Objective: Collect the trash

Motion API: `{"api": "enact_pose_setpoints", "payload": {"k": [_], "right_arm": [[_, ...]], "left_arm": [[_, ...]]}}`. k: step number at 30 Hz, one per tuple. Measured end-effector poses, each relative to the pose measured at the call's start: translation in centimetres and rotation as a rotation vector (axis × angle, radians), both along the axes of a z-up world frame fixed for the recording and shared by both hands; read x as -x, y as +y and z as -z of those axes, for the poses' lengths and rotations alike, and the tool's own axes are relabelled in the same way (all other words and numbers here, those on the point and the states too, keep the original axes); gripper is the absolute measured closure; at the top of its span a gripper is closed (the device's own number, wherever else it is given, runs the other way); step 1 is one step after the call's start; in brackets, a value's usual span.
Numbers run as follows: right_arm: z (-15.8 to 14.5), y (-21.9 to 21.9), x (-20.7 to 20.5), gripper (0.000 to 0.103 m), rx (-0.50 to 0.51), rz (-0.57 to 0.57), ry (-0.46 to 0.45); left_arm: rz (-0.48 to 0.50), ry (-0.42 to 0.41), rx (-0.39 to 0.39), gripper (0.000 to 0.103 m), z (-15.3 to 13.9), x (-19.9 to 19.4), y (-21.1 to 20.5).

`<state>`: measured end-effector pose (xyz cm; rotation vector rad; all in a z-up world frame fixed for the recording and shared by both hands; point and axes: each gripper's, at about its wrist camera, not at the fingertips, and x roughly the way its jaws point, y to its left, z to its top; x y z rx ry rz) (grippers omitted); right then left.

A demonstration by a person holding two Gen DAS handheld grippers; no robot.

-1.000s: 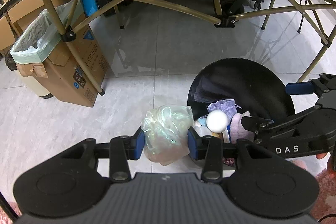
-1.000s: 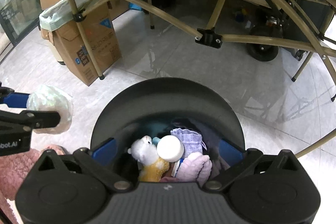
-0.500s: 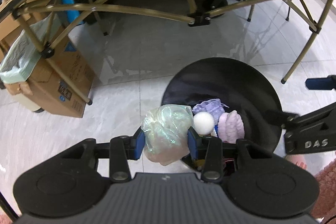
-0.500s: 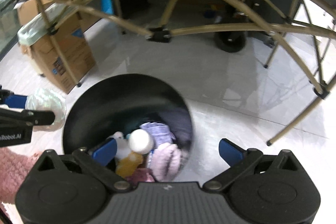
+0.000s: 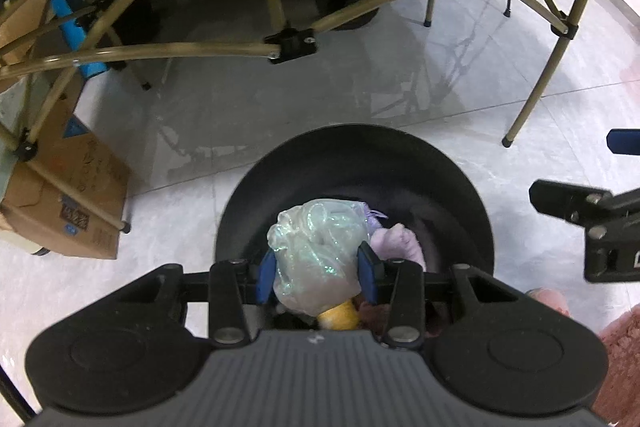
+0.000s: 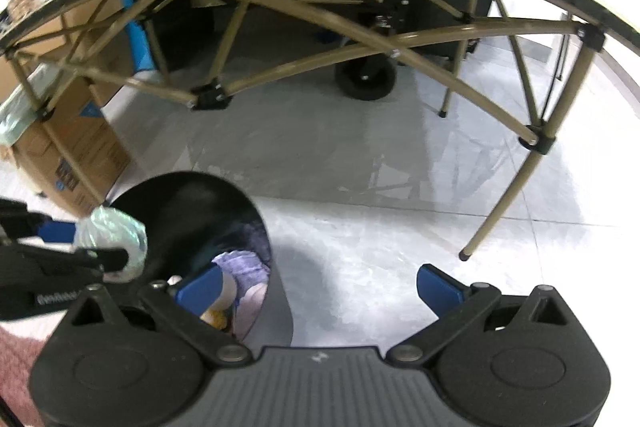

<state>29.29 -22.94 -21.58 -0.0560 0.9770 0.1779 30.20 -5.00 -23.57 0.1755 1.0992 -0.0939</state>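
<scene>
A: What is different from a second ago?

B: The left gripper (image 5: pixel 317 269) has carried the crumpled plastic bag (image 5: pixel 318 251) sideways. A second ago it hung over bare floor beside the black bin (image 5: pixel 352 163); now it sits over the bin's mouth, above the things already inside. The right gripper (image 6: pixel 318 285) has swung off to the side: the bin filled the space between its jaws then, and now only its edge shows at the left jaw, with floor tiles (image 6: pixel 360 227) between them.

A: What does that mean for the job?

B: I'd judge the carry is nearly done. The bag looks placed for a drop, so letting go is the step left for this piece.

A: How do the jaws stand?

B: The left jaws are narrow and pressed against both sides of the bag, which bulges out above and below them. The right jaws are spread wide and hold nothing.

A: And what lies under the bag?

B: A pale pink cloth (image 5: pixel 396 243) just beside it, a purple pouch (image 6: pixel 244 265) behind, and something yellow (image 5: pixel 340 313) peeking out beneath. How deep the bin goes I cannot tell.
</scene>
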Motion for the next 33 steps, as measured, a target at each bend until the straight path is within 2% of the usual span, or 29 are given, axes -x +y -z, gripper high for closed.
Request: {"api": "enact_pose_setpoints", "payload": {"k": [4, 6, 8, 10, 18, 24, 33], "right_arm": [[0.0, -0.3, -0.3, 0.000, -0.008, 0.031, -0.002], [0.1, -0.2, -0.4, 0.000, -0.004, 0.035, 0.000], [0.2, -0.2, -0.5, 0.000, -0.003, 0.037, 0.001], [0.1, -0.2, -0.4, 0.000, -0.003, 0.039, -0.002], [0.0, -0.2, -0.4, 0.000, -0.005, 0.037, -0.008], [-0.7, 0.2, -0.1, 0.000, -0.016, 0.022, -0.023], [-4.1, 0.3, 3.2, 0.000, -0.109, 0.000, -0.094]], "left_arm": [[0.026, 0.003, 0.024, 0.055, 0.5, -0.3, -0.5], [0.044, -0.002, 0.022, 0.042, 0.6, -0.3, -0.9], [0.048, -0.007, 0.024, 0.011, 0.8, -0.2, -1.0], [0.043, -0.020, 0.025, 0.000, 0.7, -0.1, -1.0], [0.004, 0.026, 0.050, 0.000, 1.3, -0.5, -0.4], [-0.011, 0.008, 0.051, 0.000, 0.7, -0.2, -0.2], [-0.074, -0.125, 0.120, 0.000, -5.4, 4.8, 2.4]]}}
